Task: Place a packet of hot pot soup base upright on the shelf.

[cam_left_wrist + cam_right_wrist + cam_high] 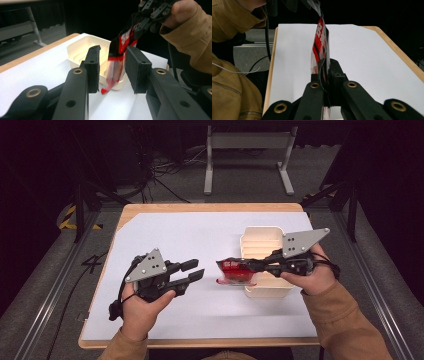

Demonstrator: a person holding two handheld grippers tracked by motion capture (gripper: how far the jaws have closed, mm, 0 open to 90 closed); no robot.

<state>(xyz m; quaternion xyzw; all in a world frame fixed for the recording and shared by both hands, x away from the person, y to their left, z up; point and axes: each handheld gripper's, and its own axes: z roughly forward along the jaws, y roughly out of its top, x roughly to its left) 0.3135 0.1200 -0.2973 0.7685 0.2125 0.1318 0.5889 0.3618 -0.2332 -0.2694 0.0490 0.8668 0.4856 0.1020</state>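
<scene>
We see the bench [150, 330] under a white sheet [200, 240], with a cream tray [260, 240] standing right of centre. Our right tongs [250, 266] are clamped on a red packet [234, 271], held clear of the sheet just at the tray's near left corner; its long axis runs out from the tongs toward our left hand, its free end hanging down. Our left tongs [195, 270] stand apart, empty, their tips pointing at the packet, just short of it
</scene>
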